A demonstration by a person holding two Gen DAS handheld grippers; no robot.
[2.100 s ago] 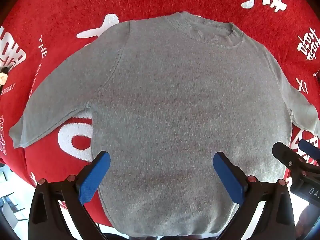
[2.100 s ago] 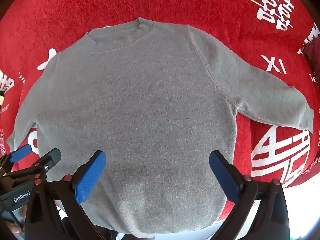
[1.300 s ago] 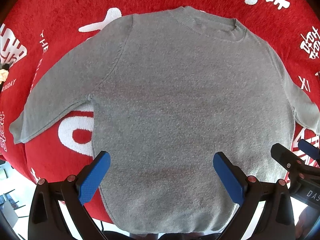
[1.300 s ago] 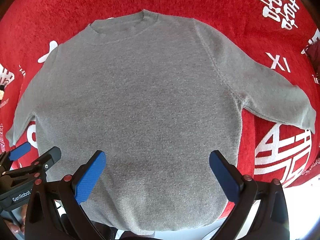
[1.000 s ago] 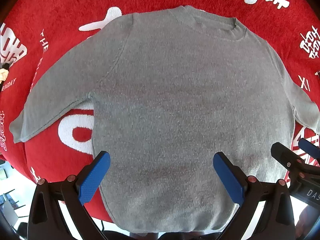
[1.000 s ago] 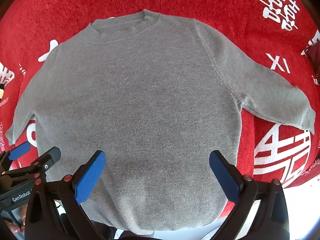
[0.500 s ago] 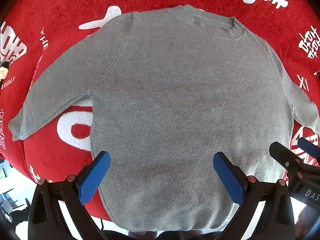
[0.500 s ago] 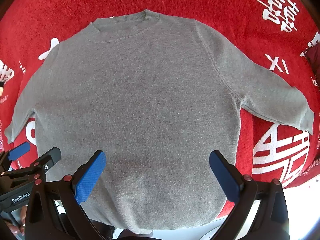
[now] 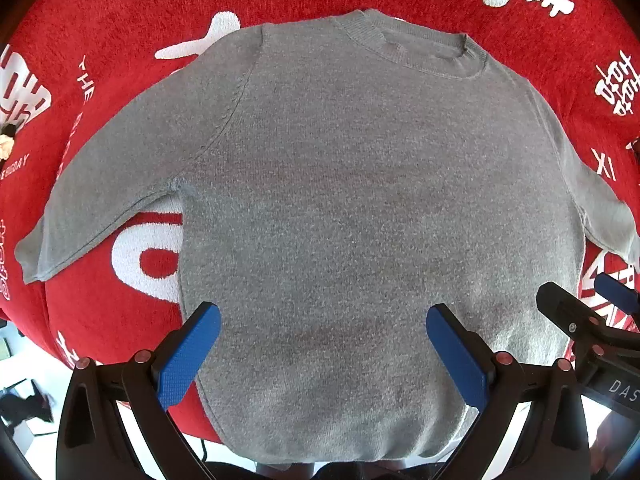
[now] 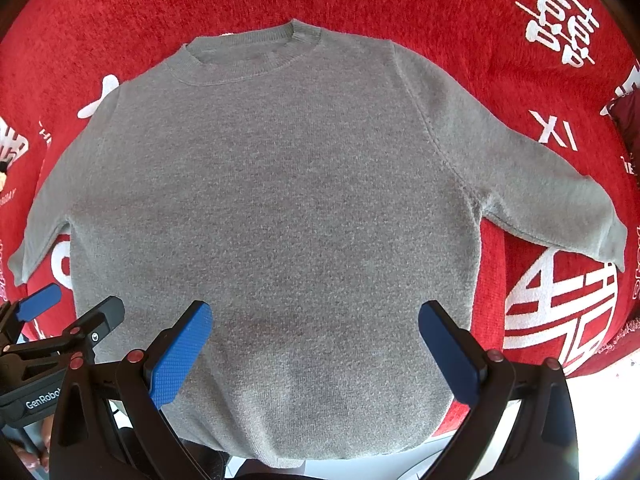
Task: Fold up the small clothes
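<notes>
A small grey knit sweater [image 9: 340, 208] [image 10: 280, 216] lies flat and spread out on a red cloth, collar away from me, hem toward me, both sleeves angled out. My left gripper [image 9: 322, 344] hovers open above the hem's left half, its blue pads wide apart and holding nothing. My right gripper [image 10: 316, 344] hovers open over the hem's right half, likewise holding nothing. Each gripper shows at the edge of the other's view: the right gripper [image 9: 588, 312] and the left gripper [image 10: 60, 320].
The red cloth [image 9: 120, 20] [image 10: 460, 8] with white characters and a round emblem [image 10: 560, 312] covers the table. Its front edge drops off just behind the hem; pale floor [image 9: 24, 384] shows below. A dark red object [image 10: 628, 116] sits at the far right.
Both views drifted only slightly over the sweater; the garment has stayed flat and both grippers have stayed open.
</notes>
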